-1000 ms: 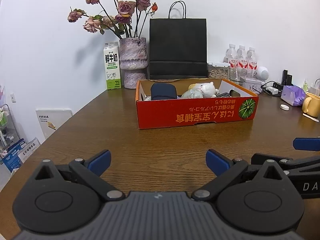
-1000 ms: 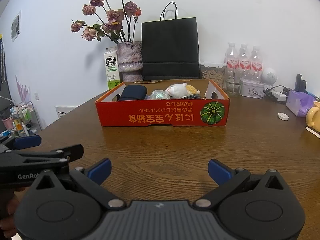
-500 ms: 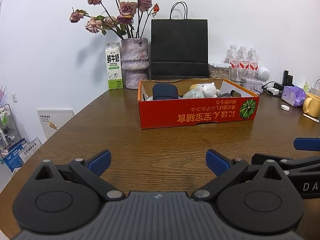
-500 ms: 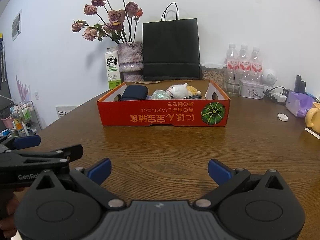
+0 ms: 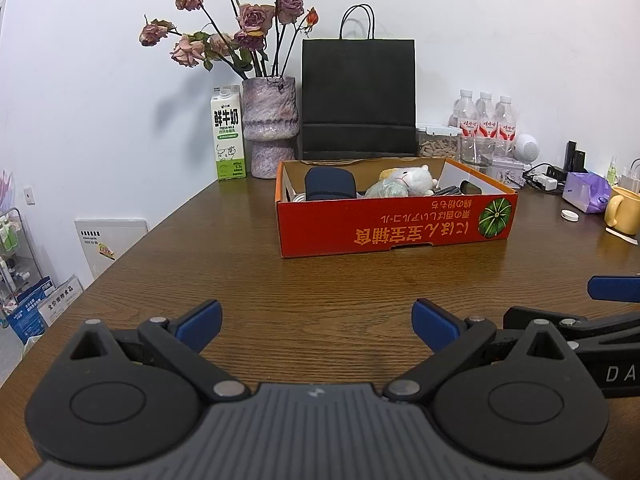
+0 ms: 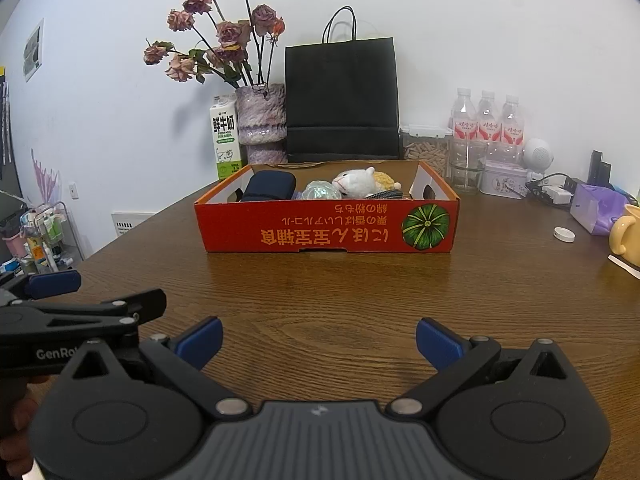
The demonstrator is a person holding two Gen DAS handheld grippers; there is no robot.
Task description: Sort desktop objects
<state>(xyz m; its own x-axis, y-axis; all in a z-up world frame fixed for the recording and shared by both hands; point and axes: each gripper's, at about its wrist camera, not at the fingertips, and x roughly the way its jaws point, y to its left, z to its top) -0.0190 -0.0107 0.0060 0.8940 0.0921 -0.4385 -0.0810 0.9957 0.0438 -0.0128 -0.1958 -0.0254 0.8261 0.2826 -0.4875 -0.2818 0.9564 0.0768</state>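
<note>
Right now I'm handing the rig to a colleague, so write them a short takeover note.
Left tongs: open, empty, above the brown wooden table.
Right tongs: open, empty, alongside.
Red cardboard box ahead holds a navy pouch, a white plush toy and a shiny wrapped ball.
Outside the box: small white round cap, yellow mug, at right.

Ahead of the tool, the milk carton reads "鲜牛奶" and "FRESH MILK". Left of the right tool, the left tool shows "GenRo"; the red box's print is upside down.
</note>
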